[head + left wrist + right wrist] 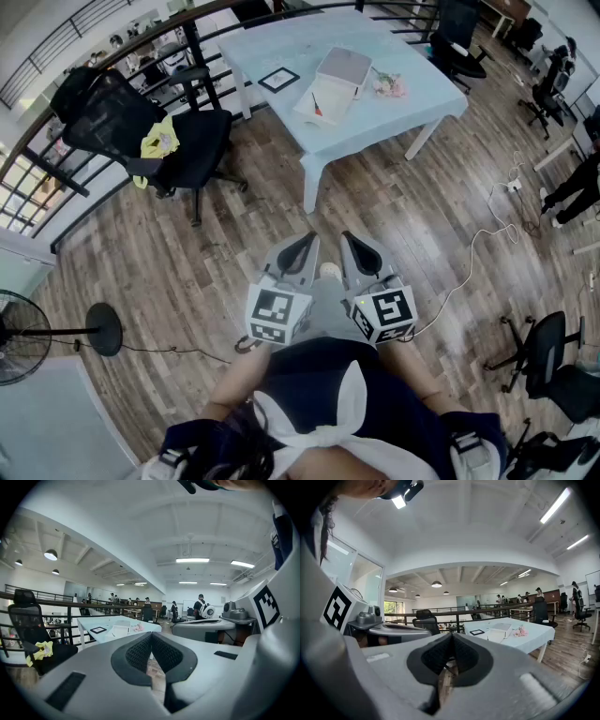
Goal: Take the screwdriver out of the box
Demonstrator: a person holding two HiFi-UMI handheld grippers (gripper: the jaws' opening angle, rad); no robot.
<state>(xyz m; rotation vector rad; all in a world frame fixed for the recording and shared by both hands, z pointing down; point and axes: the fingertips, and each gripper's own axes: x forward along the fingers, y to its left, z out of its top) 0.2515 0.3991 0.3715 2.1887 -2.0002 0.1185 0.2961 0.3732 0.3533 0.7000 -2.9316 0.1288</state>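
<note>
Far ahead stands a pale blue table [394, 112] with a white box [343, 67] on it. In front of the box lies a flat white lid or sheet [323, 98] carrying a small red-handled tool [316, 105], too small to identify. My left gripper [305, 246] and right gripper [354, 246] are held side by side close to my body, over the wooden floor and well short of the table. Both are shut with nothing between their jaws. The left gripper view shows its pads [140, 651] meeting, and the right gripper view shows the same [461, 656]. The box [501, 627] is distant there too.
A black office chair [159, 141] with a yellow cloth stands left of the table. A black-framed card [278, 80] and a pink item [389, 86] lie on the table. A fan [19, 337], a floor cable [478, 244], another chair [544, 356] and a railing [112, 56] surround the area.
</note>
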